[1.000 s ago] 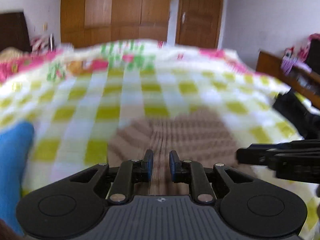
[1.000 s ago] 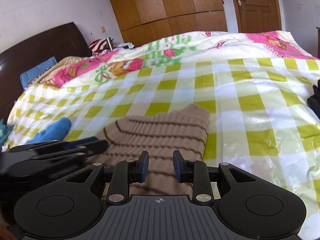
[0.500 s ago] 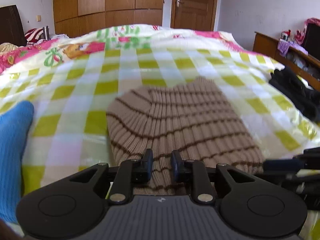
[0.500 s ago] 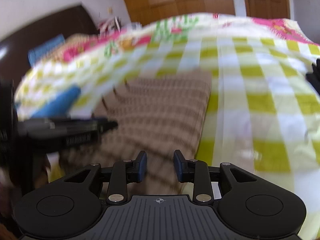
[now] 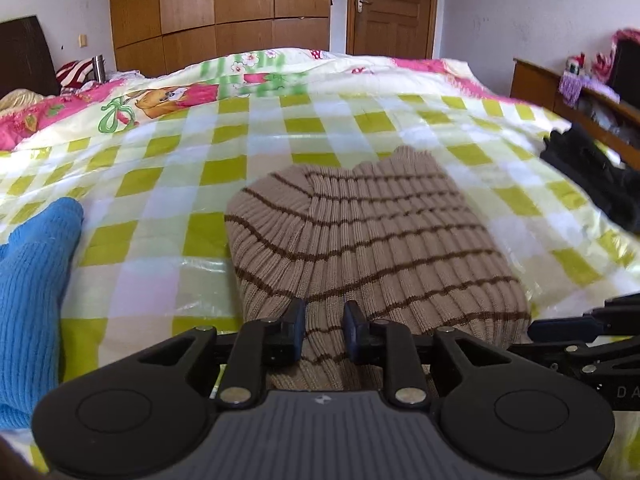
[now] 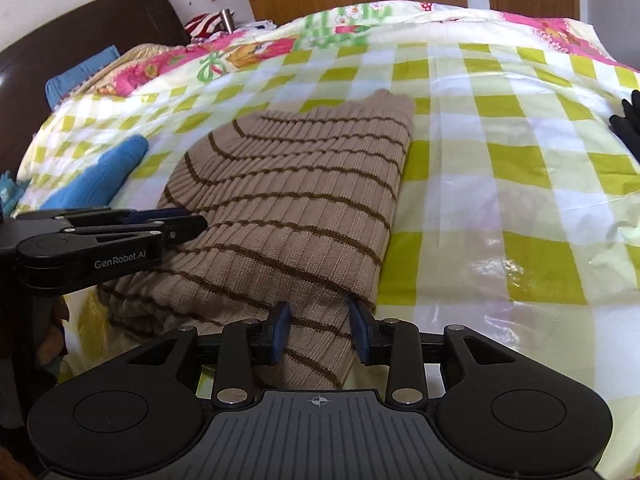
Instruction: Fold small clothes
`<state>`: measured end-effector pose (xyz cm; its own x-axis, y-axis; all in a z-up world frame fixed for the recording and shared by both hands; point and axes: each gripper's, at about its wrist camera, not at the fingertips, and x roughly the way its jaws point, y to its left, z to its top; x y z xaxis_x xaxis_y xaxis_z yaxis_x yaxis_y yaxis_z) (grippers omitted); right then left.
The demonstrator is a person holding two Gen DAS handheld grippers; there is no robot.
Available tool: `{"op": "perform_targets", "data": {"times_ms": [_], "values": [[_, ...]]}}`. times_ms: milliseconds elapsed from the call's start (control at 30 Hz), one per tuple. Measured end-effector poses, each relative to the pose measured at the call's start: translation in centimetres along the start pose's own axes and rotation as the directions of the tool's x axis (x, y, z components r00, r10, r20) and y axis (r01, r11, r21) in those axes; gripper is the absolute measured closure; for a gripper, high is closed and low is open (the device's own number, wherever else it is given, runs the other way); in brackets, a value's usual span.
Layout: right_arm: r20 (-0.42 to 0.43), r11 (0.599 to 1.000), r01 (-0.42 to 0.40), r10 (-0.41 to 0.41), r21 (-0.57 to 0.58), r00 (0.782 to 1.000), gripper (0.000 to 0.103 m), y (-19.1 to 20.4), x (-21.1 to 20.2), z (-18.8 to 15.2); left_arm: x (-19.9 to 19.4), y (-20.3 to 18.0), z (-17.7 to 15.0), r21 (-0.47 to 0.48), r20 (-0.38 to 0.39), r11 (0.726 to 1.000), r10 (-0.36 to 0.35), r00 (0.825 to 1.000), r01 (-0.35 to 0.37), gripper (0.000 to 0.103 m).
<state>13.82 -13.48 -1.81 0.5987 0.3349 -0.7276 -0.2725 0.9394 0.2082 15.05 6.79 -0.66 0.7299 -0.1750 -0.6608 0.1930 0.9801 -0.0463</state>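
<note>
A tan ribbed knit garment with thin brown stripes [image 5: 372, 236] lies folded on the green-checked bed cover; it also shows in the right wrist view [image 6: 288, 208]. My left gripper [image 5: 324, 324] is open, low over the garment's near edge, with knit fabric showing between its fingers. My right gripper [image 6: 320, 328] is open wider, over the garment's near right corner, with fabric between its fingers. The left gripper [image 6: 120, 232] also shows from the side in the right wrist view, over the garment's left edge.
A blue knit item [image 5: 32, 292] lies left of the garment. A black garment [image 5: 592, 176] lies at the bed's right edge. Pink floral bedding [image 5: 160, 96] is bunched at the far side. A dark headboard [image 6: 80, 40] stands left, a wooden sideboard [image 5: 560, 88] right.
Both grippers have dropped toward the garment's near edge. The right gripper's jaws have opened wider. The left view has steadied after panning.
</note>
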Motion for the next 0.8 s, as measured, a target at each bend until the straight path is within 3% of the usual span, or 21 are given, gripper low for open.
{"op": "perform_targets", "data": {"times_ms": [200,300,367,500,633,800], "values": [[0.047,0.997,-0.026,0.022,0.074,0.999,0.065,-1.8,-1.7,0.9,-0.9,2.1,0.7,-0.097,0.004,0.994,-0.056,0.998,0.056,0.066],[0.057,0.989,-0.027,0.018,0.148,0.998,0.065,-3.4,-1.2,1.8,-1.3,2.1,1.1,-0.086,0.023,0.995,-0.041,0.999,0.043,0.065],[0.072,0.983,-0.034,0.022,0.182,0.997,0.065,-4.3,-0.9,2.3,-1.2,1.9,1.4,-0.072,0.03,0.997,-0.039,0.999,0.041,0.059],[0.087,0.973,-0.056,0.037,0.225,0.996,0.058,-5.6,0.3,3.3,0.1,2.3,1.8,-0.069,0.017,0.997,-0.015,1.0,0.016,0.056],[0.082,0.95,-0.11,0.089,0.292,0.993,0.057,-7.0,1.6,3.6,1.0,3.1,1.8,-0.103,-0.015,0.994,-0.041,0.999,0.04,0.054],[0.085,0.925,-0.182,0.162,0.333,0.983,0.055,-7.6,2.8,3.9,1.0,3.2,1.5,-0.074,-0.026,0.996,-0.047,0.999,0.045,0.052]]}}
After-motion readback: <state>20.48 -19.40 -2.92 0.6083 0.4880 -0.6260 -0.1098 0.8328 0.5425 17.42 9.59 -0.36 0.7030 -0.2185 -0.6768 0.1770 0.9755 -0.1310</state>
